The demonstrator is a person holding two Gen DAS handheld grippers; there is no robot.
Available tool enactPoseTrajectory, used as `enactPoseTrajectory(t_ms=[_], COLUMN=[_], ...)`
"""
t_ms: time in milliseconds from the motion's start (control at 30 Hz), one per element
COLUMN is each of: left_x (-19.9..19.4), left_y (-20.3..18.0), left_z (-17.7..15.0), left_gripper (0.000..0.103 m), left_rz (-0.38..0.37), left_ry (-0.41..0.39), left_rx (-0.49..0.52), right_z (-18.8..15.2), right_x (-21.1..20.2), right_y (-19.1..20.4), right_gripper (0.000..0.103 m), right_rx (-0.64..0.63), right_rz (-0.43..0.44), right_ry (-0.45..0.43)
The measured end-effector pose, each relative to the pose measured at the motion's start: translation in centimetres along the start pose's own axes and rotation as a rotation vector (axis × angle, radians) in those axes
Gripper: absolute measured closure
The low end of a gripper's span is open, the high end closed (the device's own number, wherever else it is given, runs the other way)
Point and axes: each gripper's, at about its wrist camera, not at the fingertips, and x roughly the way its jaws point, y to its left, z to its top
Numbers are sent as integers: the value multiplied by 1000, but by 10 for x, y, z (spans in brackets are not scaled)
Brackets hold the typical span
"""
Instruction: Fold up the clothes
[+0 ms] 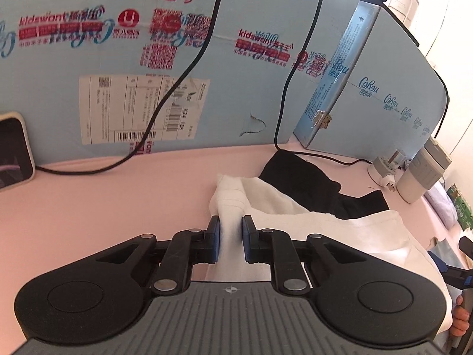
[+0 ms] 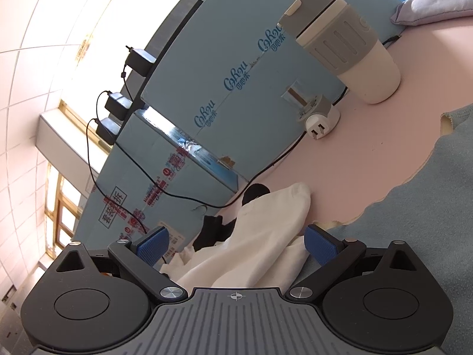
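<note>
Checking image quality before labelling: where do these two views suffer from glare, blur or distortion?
Left wrist view: fisheye bows the blue cardboard box; white garment slightly smeared between the jaws; dark corners. Right wrist view: tilted, ceiling washed out by window light, cup sharp.
</note>
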Motion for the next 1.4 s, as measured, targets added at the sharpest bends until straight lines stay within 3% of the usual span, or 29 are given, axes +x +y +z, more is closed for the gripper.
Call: enactPoseTrajectory(t_ms=[333, 533, 733, 933, 967, 1033, 1067, 1100, 1267, 1400], left_x=[5, 17, 49, 75, 72, 63, 55, 47, 0, -25], left_y=[-21, -33, -29, -10, -8, -2, 1, 4, 13, 17], left_z=[23, 49, 49, 35, 34, 33, 33, 32, 15, -18], left_gripper=[94, 97, 97, 95, 89, 57, 35, 25, 12, 9], left_rz=[46, 121, 164, 244, 244, 234, 228, 221, 148, 87], left_ry=[-28, -86, -70, 21, 23, 19, 6, -7, -47, -30], left_rx=[135, 250, 266, 247, 235, 197, 179, 167, 90, 35], right_z=[0, 0, 0, 1, 1, 1, 1, 1, 2, 1], right_x=[0, 0, 1, 1, 1, 1, 1, 1, 0, 0], right_y=[0, 0, 1, 1, 1, 0, 0, 0, -1, -2], right_gripper=[3, 3, 3, 3, 3, 3, 3, 3, 3, 3], right_rx=[-2, -1, -5, -7, -7, -6, -5, -5, -1, 2], right_rz=[0, 1, -4, -7, -7, -6, -6, -6, -4, 0], right_ry=[1, 1, 4, 6, 6, 6, 6, 5, 3, 0])
